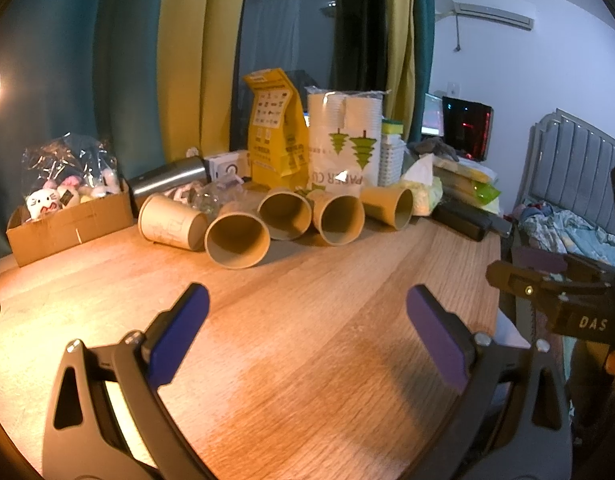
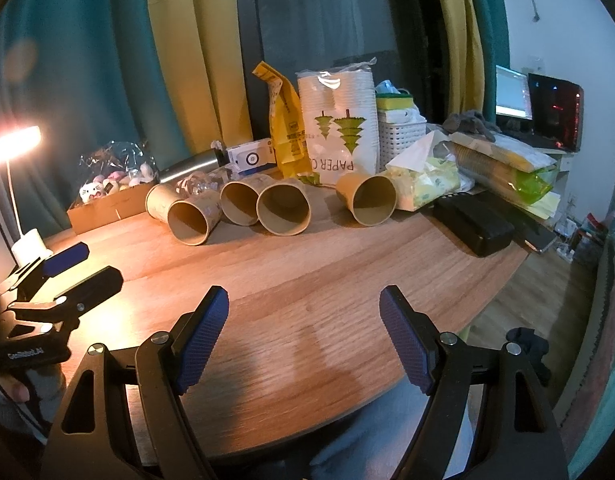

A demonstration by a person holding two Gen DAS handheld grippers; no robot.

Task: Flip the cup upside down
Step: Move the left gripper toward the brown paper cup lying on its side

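Bare wooden table (image 1: 307, 320) up to the row of cups (image 1: 267, 224), clutter behind.

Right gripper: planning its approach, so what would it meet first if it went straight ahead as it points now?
The right gripper is open over bare table. Straight ahead, it would probably first meet the cup lying on its side, mouth toward it; depth is uncertain.
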